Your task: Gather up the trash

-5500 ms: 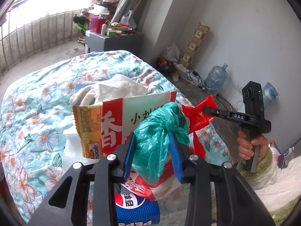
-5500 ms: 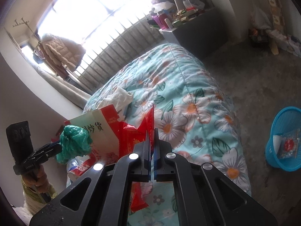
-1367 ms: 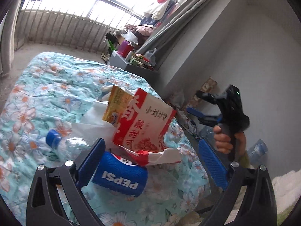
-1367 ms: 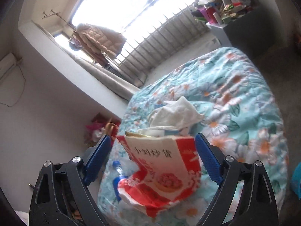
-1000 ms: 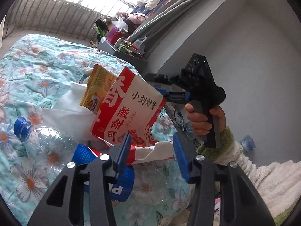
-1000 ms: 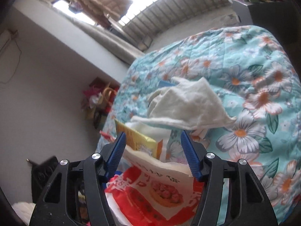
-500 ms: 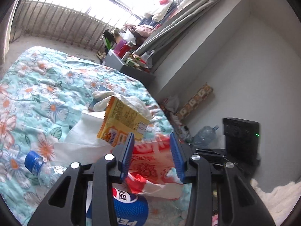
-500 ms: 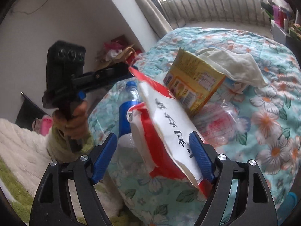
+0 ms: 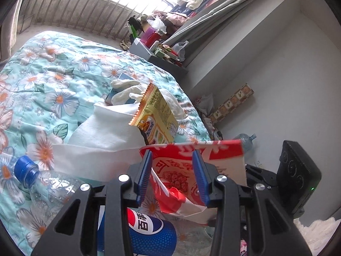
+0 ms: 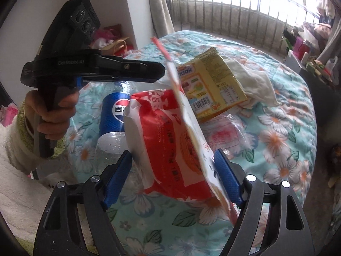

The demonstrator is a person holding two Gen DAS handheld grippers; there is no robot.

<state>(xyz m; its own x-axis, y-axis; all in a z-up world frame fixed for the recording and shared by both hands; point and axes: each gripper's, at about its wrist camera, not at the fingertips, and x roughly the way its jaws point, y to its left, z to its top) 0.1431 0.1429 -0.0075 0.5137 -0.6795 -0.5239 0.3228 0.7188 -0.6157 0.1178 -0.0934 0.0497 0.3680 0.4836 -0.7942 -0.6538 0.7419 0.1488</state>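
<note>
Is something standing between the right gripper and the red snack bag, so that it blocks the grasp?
Nothing visible does. The red snack bag already stands between the right gripper's blue pads, whose jaws have just been closing. The left gripper appears to grip its far edge; the yellow packet lies behind it.

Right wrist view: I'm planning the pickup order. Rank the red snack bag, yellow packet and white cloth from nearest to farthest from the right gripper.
1. red snack bag, between the right gripper's open jaws.
2. yellow packet, behind the bag.
3. white cloth, farthest, right of the packet.
</note>
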